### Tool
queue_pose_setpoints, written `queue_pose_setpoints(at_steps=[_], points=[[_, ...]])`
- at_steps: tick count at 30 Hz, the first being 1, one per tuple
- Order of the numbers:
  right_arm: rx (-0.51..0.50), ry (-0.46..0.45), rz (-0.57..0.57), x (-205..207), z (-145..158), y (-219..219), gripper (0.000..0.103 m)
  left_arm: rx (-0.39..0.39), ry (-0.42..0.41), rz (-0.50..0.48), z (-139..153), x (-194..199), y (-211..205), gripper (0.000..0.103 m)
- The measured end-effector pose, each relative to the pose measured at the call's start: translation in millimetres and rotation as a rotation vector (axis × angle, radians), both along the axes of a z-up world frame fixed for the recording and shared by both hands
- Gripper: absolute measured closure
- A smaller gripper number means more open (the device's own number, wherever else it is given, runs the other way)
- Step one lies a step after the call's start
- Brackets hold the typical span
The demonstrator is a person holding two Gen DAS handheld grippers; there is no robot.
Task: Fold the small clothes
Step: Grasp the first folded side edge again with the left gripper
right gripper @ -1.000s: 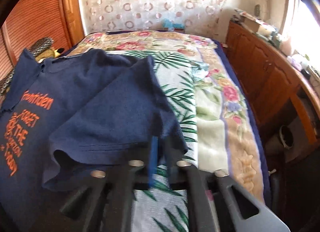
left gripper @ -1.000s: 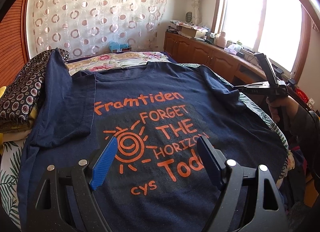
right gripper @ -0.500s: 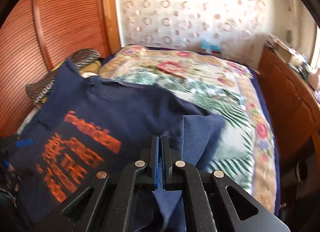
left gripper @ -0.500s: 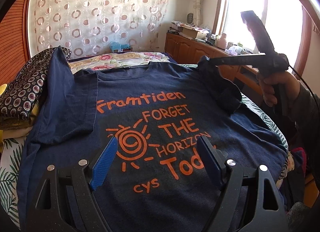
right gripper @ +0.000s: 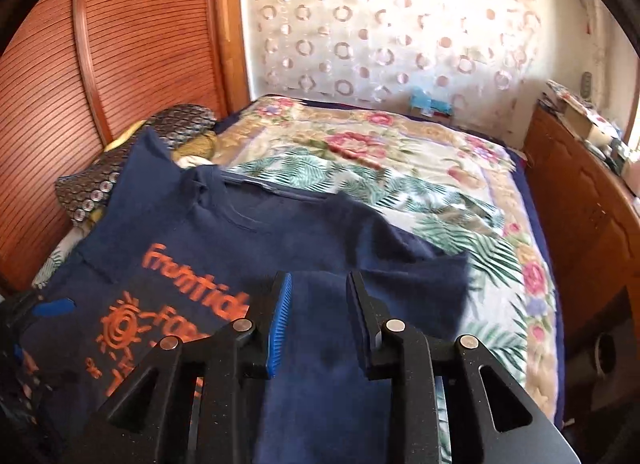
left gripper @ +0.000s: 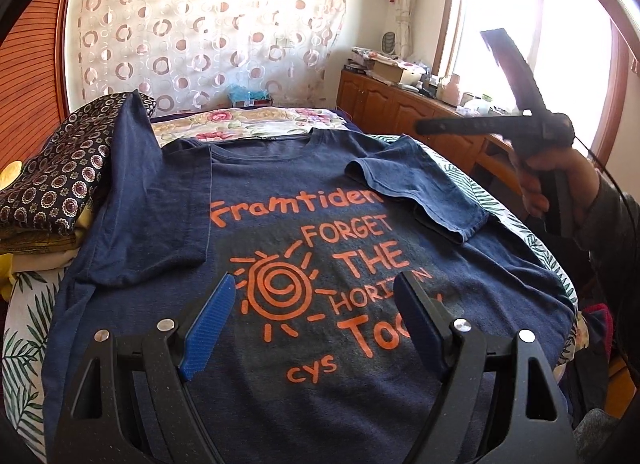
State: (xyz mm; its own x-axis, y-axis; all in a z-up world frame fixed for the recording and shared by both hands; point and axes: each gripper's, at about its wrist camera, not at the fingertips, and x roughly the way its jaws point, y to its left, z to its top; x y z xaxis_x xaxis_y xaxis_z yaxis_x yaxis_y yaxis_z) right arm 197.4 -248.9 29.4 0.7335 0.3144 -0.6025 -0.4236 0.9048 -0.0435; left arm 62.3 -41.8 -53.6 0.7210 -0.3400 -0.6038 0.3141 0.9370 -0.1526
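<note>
Opening our right gripper, we are letting the right sleeve lie folded across the navy cotton T-shirt on the bed; our left gripper is hovering, jaws wide and empty.

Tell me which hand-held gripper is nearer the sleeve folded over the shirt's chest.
Right. The right hand-held gripper hangs just above the folded sleeve, jaws opening with nothing clamped. The left hand-held gripper sits over the shirt's lower print, well short of it.
</note>
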Motion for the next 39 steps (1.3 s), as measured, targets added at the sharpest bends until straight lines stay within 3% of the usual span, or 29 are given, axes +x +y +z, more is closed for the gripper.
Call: queue_pose_setpoints(at_steps=[6,15,27,35,39], points=[[-0.044,0.077,-0.098,21.6,-35.1,-37.9,0.063,0.006,-0.005,0.015,0.8,2.4,5.8,0.021],[0.041,0.185,-0.191,63.8,-62.2,-64.5,0.063,0.038,-0.013,0.049,7.6,13.8,28.1,0.021],[-0.025,0.148,-0.136,106.8,-68.9,-44.3,0.063,0.078,-0.019,0.125,38.2,78.0,78.1,0.021],[-0.032,0.088,-0.096,102.2,-78.8,-45.0,0.057,0.061,0.006,0.174,44.7,134.3,108.3,0.021],[-0.018,0.093,-0.091,100.7,-81.1,-47.8,0.056,0.081,0.029,0.182,43.8,158.7,113.4,0.031]])
